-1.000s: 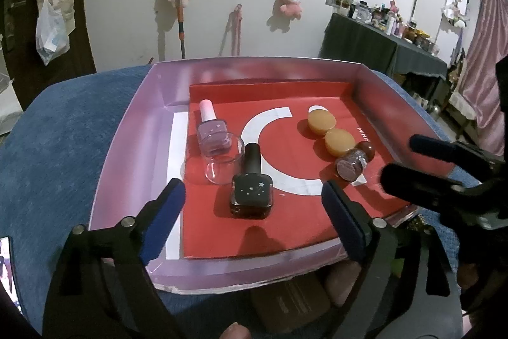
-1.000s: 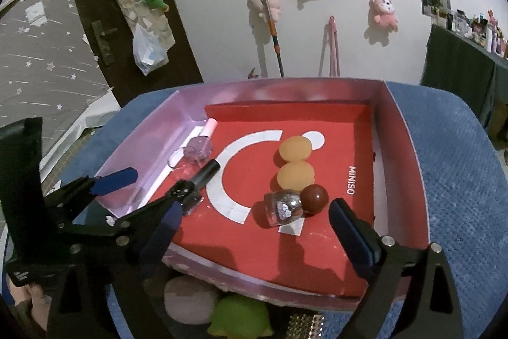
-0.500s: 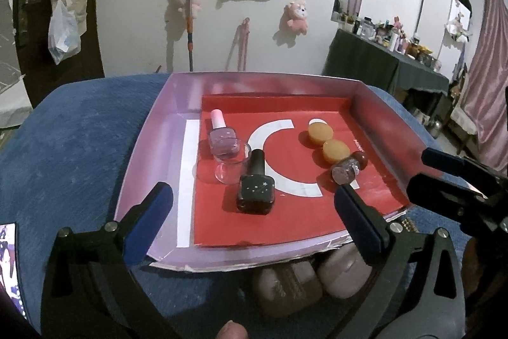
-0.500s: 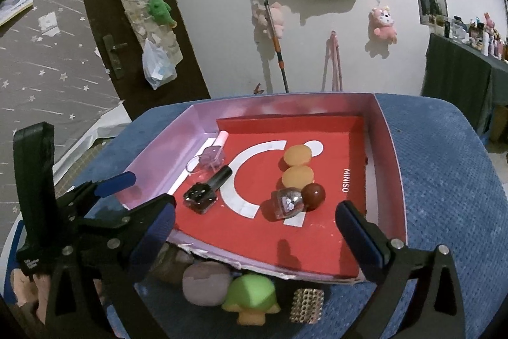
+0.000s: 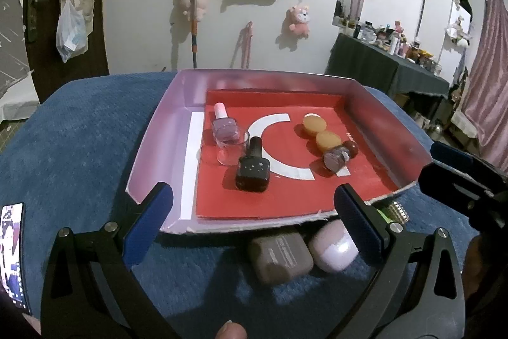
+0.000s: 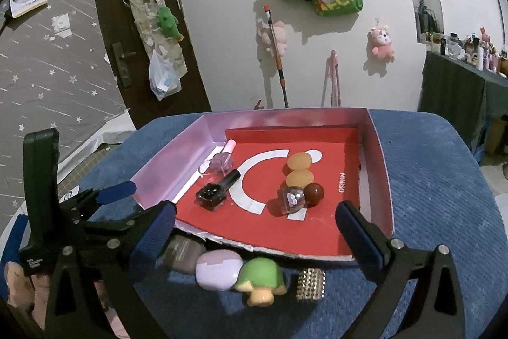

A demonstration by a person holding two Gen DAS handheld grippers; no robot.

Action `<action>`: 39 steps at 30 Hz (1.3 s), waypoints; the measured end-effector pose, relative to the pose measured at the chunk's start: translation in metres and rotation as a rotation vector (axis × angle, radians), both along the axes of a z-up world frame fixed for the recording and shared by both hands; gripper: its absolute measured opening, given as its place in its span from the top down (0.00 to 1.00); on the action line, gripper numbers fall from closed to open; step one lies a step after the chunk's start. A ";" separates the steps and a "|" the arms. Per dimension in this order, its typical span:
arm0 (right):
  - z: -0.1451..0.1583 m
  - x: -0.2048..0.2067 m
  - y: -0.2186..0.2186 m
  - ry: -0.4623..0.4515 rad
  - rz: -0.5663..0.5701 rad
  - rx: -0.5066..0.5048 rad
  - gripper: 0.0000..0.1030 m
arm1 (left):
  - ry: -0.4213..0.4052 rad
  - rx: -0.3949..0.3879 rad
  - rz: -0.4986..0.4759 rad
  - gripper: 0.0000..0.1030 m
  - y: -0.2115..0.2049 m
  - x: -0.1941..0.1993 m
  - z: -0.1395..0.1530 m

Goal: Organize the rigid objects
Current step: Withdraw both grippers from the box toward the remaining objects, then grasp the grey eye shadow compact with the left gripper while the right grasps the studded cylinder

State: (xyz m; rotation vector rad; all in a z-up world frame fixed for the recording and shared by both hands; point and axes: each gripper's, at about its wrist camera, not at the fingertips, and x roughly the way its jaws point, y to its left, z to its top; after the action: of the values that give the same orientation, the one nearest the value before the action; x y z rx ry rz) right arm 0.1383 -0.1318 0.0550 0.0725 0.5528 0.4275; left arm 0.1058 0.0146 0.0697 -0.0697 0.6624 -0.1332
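Observation:
A shallow pink-walled box with a red floor sits on the blue surface. In it lie a black nail polish bottle, a lilac one, a clear cup, two orange discs and a small brown-capped bottle. In front of the box lie a grey-brown case, a lilac case, a green turtle toy and a studded gold piece. My left gripper and right gripper are open and empty, above these loose items.
A phone lies at the left edge of the blue surface. The right gripper's fingers show at the right of the left wrist view; the left gripper's fingers show at the left of the right wrist view.
Both grippers have pulled back and up from the box. The cases, turtle and studded piece in front of the box have come into view.

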 end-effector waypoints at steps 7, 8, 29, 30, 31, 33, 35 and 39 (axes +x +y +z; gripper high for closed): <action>-0.003 -0.016 -0.001 -0.013 -0.005 0.002 0.00 | -0.001 0.005 -0.005 0.00 -0.007 -0.015 -0.002; -0.003 -0.018 -0.001 -0.015 -0.004 0.002 0.00 | -0.003 0.009 -0.003 0.00 -0.008 -0.017 -0.002; -0.020 -0.052 -0.011 0.010 -0.004 0.020 0.00 | 0.020 0.005 -0.007 0.00 -0.021 -0.049 -0.016; -0.021 -0.054 -0.012 0.013 -0.006 0.022 0.00 | 0.023 0.006 -0.008 0.00 -0.022 -0.051 -0.017; -0.022 -0.054 -0.013 0.016 -0.007 0.024 0.00 | 0.026 0.007 -0.009 0.00 -0.023 -0.052 -0.018; -0.024 -0.056 -0.014 0.022 -0.008 0.028 0.00 | 0.032 0.006 -0.011 0.00 -0.024 -0.054 -0.020; -0.026 -0.058 -0.015 0.028 -0.010 0.030 0.00 | 0.038 0.003 -0.012 0.00 -0.024 -0.056 -0.022; -0.029 -0.061 -0.015 0.038 -0.013 0.031 0.00 | 0.048 0.001 -0.011 0.00 -0.025 -0.059 -0.026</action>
State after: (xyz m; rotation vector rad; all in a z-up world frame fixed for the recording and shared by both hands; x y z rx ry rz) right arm 0.0778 -0.1471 0.0260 0.1141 0.5831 0.4229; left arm 0.0466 -0.0104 0.0438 -0.0684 0.7113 -0.1425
